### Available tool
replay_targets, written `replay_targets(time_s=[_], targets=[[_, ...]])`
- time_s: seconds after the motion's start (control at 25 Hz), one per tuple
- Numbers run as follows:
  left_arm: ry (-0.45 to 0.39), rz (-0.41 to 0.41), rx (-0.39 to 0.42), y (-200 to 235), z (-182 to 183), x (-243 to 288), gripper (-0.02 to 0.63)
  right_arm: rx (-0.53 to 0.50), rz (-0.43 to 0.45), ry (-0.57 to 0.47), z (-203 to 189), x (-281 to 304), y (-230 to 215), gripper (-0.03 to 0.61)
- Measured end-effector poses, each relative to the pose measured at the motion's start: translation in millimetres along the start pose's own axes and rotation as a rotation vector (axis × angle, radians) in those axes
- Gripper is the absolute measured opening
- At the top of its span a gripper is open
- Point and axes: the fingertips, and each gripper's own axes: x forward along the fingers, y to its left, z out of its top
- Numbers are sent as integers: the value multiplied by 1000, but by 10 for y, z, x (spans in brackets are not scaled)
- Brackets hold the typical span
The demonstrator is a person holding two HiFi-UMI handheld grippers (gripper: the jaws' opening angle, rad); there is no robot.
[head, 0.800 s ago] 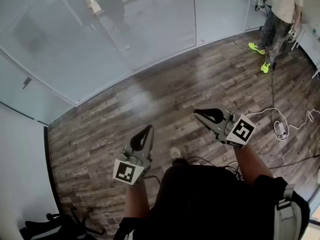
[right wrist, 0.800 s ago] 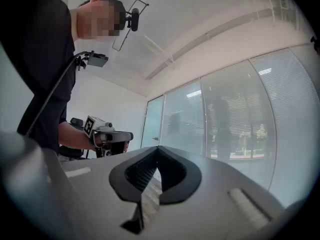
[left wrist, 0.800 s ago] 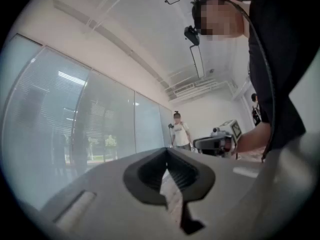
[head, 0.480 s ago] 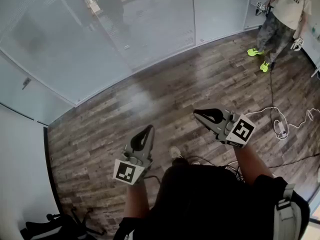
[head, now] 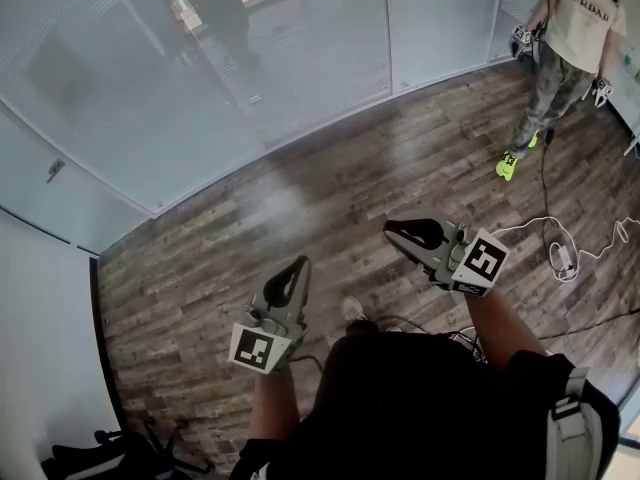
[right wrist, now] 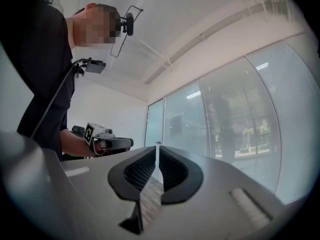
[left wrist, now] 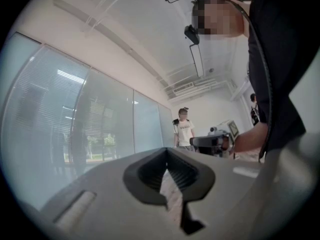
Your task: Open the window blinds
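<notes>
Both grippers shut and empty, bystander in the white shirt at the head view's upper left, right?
No: the bystander stands at the upper right, as the head view shows. The left gripper and right gripper are indeed shut and empty.

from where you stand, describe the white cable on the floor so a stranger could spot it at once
Take the wood plank floor below the glass wall with blinds and follow it to its right edge, past the right gripper. There the white cable loops round a white block; the cable beside it is black.
</notes>
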Motion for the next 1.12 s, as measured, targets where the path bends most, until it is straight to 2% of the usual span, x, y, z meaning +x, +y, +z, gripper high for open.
replay_targets(time_s=[0.24, 0.44, 0.64, 1.12], targets=[[4, -7, 7, -27, 17, 14, 5, 36, 6, -16, -12, -50, -16, 8], [-1, -6, 12, -25, 41, 23, 5, 20, 28, 20, -66, -91, -21, 8], [8, 4, 20, -65, 30, 24, 5, 17, 63, 10, -23, -141, -47, 8], [9, 43, 13, 266, -37, -79, 4, -3, 117, 10, -73, 343, -101, 8]])
